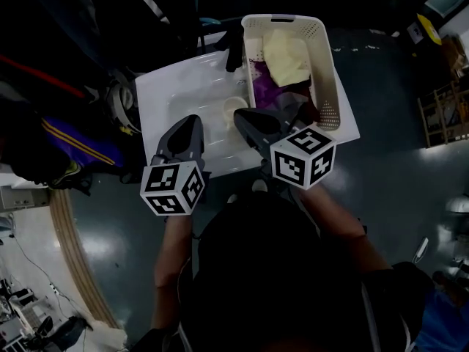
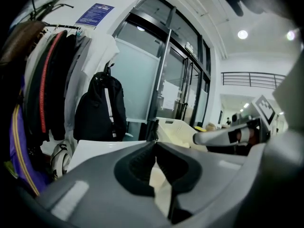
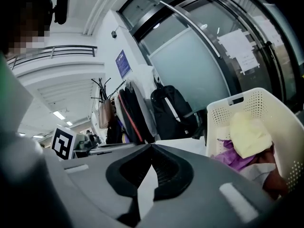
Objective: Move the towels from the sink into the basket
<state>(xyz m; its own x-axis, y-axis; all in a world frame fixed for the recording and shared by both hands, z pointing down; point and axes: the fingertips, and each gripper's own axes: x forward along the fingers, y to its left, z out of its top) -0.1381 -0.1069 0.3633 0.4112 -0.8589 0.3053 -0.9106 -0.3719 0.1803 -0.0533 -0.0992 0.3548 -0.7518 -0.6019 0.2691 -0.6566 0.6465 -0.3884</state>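
Observation:
The white sink lies ahead of me, and its basin shows only a round drain. To its right stands the white perforated basket, holding a pale yellow towel, a purple towel and a dark one. My left gripper is shut and empty over the sink's front edge. Beside it, my right gripper is shut and empty near the basket's near left corner. In the left gripper view the jaws meet, as they do in the right gripper view, where the yellow towel tops the basket.
Coats and a black backpack hang on a rack left of and behind the sink. Glass doors stand behind it. Dark floor surrounds the sink unit, with wooden shelving at the far right.

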